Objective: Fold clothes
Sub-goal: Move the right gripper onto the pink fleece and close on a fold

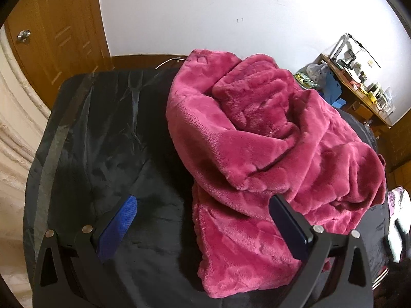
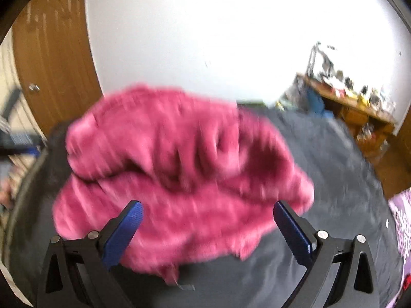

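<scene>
Magenta fleece garment (image 1: 269, 133) lies bunched on your black sheet (image 1: 102, 141).
Your left gripper (image 1: 203, 200) is spread wide above its near edge, holding nothing; your right gripper (image 2: 206, 206) is spread wide too, in a blurred view.

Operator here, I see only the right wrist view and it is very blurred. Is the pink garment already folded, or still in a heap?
Observer: Still a heap. In the left wrist view the pink plush fleece garment lies crumpled on the black fabric-covered surface, with one flatter flap towards the camera.
Operator: Is the left gripper holding it?
Observer: No. The left gripper is open; that flap lies between its fingers, ungrasped.
Operator: Is there free surface beside the garment?
Observer: Yes, the bare black surface shows to the left of the garment in that view.
</scene>
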The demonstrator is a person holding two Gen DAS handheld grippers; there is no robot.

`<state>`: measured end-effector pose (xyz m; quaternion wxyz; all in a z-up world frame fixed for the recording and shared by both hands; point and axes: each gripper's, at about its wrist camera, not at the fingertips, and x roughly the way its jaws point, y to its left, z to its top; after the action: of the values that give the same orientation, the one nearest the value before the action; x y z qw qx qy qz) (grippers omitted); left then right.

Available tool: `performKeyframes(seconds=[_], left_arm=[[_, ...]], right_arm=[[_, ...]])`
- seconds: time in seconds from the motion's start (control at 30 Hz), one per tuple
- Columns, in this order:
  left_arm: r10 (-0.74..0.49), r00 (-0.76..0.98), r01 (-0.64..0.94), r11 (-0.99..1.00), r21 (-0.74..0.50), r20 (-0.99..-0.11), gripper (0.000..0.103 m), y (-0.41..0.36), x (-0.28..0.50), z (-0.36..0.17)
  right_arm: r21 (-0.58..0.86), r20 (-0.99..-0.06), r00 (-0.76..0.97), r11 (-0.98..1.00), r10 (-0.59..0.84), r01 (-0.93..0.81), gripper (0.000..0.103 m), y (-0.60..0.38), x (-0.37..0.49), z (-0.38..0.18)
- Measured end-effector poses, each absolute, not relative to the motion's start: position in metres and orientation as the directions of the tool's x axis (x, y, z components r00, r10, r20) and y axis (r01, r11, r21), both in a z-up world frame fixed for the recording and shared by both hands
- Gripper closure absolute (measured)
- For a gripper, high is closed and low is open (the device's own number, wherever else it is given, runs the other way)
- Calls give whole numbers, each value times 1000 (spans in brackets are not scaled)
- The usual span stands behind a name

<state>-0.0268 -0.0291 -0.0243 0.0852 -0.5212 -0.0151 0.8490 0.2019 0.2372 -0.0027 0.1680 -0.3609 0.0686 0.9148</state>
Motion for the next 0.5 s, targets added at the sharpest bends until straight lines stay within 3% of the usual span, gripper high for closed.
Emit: performKeyframes(seconds=[0.17,0.27,0.43,0.5], left_arm=[[158,-430,-114,-986,-120,-889,0,-31,-33,-27],[137,-441,-95,-990,-105,-887,0,-34,-35,-27],[90,-432,-42,-996,-80,-897,0,-46,-37,-28],[68,-423,-21,-998,-66,-904,0,-50,-39,-30]], right_arm=[[20,-617,-765,-968,186,-251,0,254,154,41],[86,-655,-747,-971,114,-224,0,264,106,24],[15,-717,-687,-983,116,-181,0,235,23,-15],[54,-758,-648,-982,77,-180,0,239,-11,-41]])
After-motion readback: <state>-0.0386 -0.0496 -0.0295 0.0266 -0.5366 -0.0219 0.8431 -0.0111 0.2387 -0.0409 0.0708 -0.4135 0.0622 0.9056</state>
